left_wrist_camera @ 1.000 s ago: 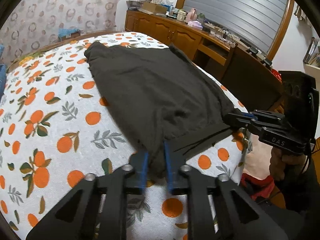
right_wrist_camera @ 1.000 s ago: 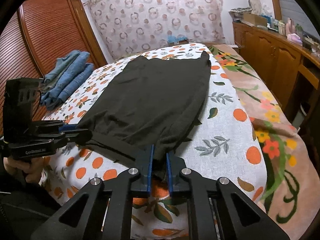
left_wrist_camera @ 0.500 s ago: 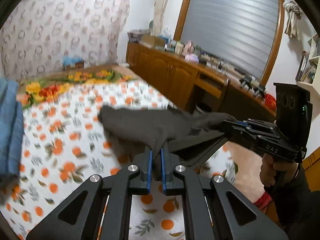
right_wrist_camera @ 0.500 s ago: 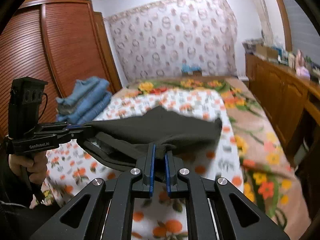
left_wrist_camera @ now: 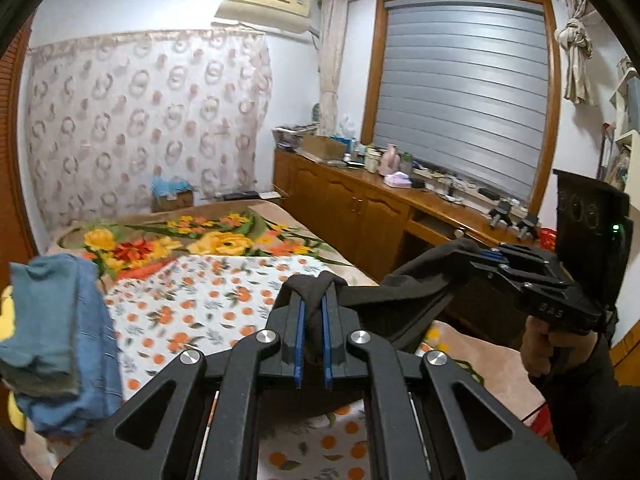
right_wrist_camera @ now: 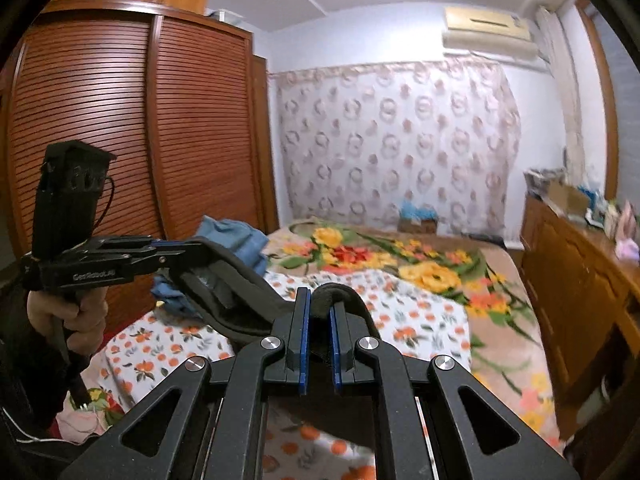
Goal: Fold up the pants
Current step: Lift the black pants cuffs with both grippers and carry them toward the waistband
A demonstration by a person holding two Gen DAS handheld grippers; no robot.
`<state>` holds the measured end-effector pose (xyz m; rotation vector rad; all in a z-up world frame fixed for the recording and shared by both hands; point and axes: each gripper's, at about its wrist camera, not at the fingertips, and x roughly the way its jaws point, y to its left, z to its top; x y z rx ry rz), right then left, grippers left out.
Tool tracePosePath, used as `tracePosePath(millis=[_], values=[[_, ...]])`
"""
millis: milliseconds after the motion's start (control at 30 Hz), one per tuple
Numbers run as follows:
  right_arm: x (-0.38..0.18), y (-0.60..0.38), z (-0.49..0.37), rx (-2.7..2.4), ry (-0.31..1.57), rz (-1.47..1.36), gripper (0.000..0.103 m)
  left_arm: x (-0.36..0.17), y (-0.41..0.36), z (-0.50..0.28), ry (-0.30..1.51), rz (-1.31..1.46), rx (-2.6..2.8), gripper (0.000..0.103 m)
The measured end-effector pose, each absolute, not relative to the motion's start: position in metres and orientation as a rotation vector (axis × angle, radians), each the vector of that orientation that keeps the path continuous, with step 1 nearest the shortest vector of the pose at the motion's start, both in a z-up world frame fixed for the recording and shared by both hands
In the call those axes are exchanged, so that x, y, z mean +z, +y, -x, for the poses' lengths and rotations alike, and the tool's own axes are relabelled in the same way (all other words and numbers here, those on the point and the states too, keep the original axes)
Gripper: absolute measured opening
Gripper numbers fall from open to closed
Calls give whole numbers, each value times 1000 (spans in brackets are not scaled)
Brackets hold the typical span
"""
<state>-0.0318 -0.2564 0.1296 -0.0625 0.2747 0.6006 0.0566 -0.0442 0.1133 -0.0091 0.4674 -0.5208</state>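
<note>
The dark grey pants [left_wrist_camera: 392, 300] hang in the air above the bed, stretched between both grippers. My left gripper [left_wrist_camera: 312, 304] is shut on one corner of the waistband. My right gripper [right_wrist_camera: 320, 300] is shut on the other corner [right_wrist_camera: 340, 294]. In the left wrist view the right gripper [left_wrist_camera: 486, 258] shows at the right, clamping the fabric. In the right wrist view the left gripper [right_wrist_camera: 188, 246] shows at the left, clamping the pants [right_wrist_camera: 240, 296]. The rest of the pants hangs below both views, hidden.
The bed has an orange-print sheet [left_wrist_camera: 208, 300] and a floral blanket [right_wrist_camera: 424, 264] at the far end. A pile of blue jeans [left_wrist_camera: 56, 340] lies at the bed's left side by the wooden wardrobe [right_wrist_camera: 120, 140]. A wooden sideboard [left_wrist_camera: 360, 208] with clutter runs along the right.
Both grippers have lifted the pants by the waistband off the bed and raised them high. The pants, spread flat a second ago, now hang between the grippers.
</note>
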Motion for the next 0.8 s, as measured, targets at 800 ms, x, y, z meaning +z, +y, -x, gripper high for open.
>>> tracePosePath(millis=[800], values=[[112, -189, -122, 640, 381, 113, 8, 71, 3, -128, 540, -37, -301, 8]])
